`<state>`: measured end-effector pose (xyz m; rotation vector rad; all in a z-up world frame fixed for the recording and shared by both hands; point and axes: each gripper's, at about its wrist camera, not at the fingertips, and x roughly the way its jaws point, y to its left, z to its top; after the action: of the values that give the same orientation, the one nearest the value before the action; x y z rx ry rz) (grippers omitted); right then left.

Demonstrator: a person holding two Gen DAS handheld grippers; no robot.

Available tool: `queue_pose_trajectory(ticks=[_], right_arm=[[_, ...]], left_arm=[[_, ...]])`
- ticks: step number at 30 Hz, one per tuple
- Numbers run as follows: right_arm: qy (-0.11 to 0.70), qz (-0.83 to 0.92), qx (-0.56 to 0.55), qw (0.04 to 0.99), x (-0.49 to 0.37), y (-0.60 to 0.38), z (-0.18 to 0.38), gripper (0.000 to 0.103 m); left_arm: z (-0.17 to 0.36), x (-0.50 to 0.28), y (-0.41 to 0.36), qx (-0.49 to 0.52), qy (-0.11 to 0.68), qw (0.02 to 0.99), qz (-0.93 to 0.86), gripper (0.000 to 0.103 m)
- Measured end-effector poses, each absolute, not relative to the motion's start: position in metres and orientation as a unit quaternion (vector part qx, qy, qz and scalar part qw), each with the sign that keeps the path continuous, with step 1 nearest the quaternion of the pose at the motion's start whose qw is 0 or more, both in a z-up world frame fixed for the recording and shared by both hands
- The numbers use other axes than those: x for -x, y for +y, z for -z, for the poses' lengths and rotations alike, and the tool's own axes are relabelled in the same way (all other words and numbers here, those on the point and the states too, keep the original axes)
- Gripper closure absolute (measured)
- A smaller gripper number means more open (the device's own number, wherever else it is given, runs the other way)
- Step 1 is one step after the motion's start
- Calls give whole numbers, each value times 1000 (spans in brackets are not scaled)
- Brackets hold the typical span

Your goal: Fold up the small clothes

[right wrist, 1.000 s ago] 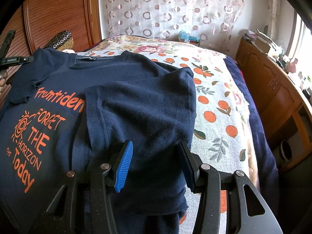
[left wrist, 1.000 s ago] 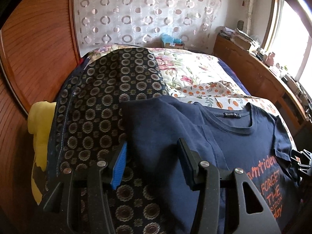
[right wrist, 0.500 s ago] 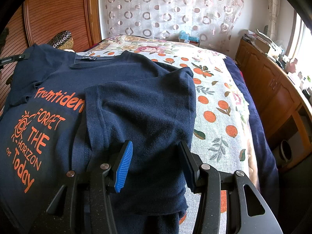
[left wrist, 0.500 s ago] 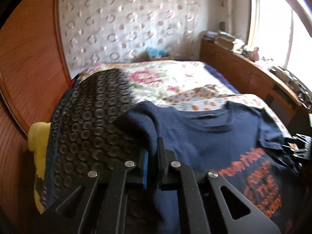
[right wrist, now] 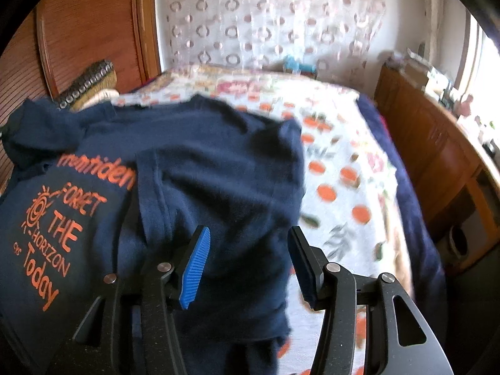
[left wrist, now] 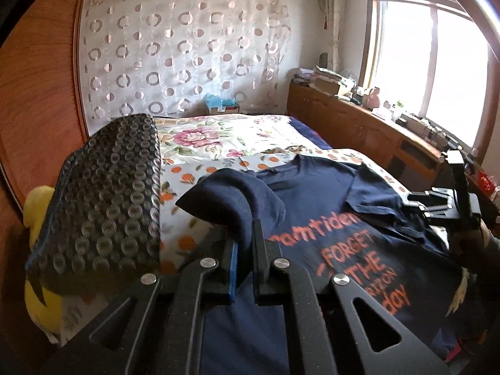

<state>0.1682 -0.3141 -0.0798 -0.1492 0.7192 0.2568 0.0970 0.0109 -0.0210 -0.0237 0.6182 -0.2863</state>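
Note:
A navy T-shirt (left wrist: 315, 206) with orange lettering lies on the bed, chest up. My left gripper (left wrist: 245, 250) is shut on the shirt's left sleeve (left wrist: 225, 200) and holds that fold lifted above the bed. In the right wrist view the T-shirt (right wrist: 218, 168) has its right sleeve folded in over the chest. My right gripper (right wrist: 247, 259) is open, its fingers on either side of that folded cloth, gripping nothing. The right gripper also shows at the right edge of the left wrist view (left wrist: 450, 206).
The bed has an orange-dotted floral sheet (right wrist: 343, 168). A dark patterned pillow (left wrist: 106, 193) and a yellow cushion (left wrist: 34, 281) lie at the left. A wooden headboard (right wrist: 78, 31) stands at the left, and a cluttered wooden cabinet (left wrist: 375, 131) runs along the right under the window.
My left gripper shut on the left sleeve and lifted it up and inward over the shirt. My right gripper stayed open and shifted slightly; its view is now blurred.

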Motion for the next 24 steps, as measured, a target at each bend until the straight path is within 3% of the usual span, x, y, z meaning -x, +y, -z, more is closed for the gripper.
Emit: queue_pose_trajectory(ticks=[19, 22, 23, 24], right_arm=[[392, -127, 45, 910, -299, -323, 92, 50], [394, -139, 43, 907, -303, -321, 93, 63], [390, -149, 42, 908, -301, -319, 92, 82], [381, -158, 46, 910, -299, -319, 92, 94]], left_arm=[[50, -53, 12, 34, 316, 937, 145, 95], [48, -52, 12, 32, 314, 938, 143, 95], [45, -51, 14, 36, 312, 939, 143, 95], [42, -48, 17, 41, 307, 940, 144, 95]])
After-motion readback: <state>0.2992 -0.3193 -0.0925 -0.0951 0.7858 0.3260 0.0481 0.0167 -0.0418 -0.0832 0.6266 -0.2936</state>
